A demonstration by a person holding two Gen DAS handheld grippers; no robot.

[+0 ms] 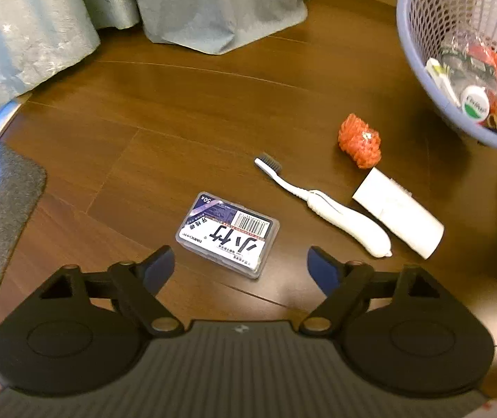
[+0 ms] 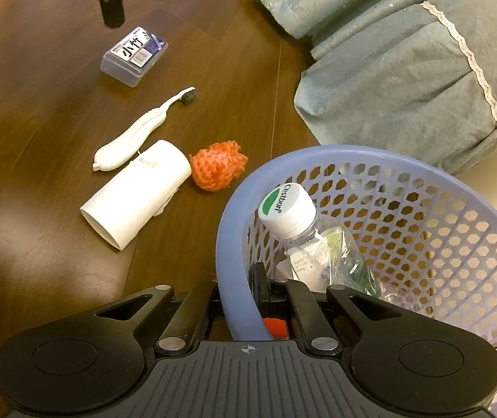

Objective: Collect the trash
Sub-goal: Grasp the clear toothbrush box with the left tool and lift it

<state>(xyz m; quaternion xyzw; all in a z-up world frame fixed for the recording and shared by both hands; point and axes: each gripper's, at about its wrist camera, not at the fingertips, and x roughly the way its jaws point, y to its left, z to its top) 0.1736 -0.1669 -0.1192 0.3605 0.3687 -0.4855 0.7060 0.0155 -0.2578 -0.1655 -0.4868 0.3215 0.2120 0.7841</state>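
The left claw (image 1: 239, 266) hangs spread above the plastic box (image 1: 227, 233) on the wooden floor (image 1: 179, 111). The right claw (image 2: 260, 296) pinches the rim of the basket (image 2: 229, 240), which holds a bottle (image 2: 304, 237).

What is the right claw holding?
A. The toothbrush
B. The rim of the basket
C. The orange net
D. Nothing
B: in the right wrist view the right claw is shut on the rim of the basket, while the toothbrush and the orange net lie on the floor.
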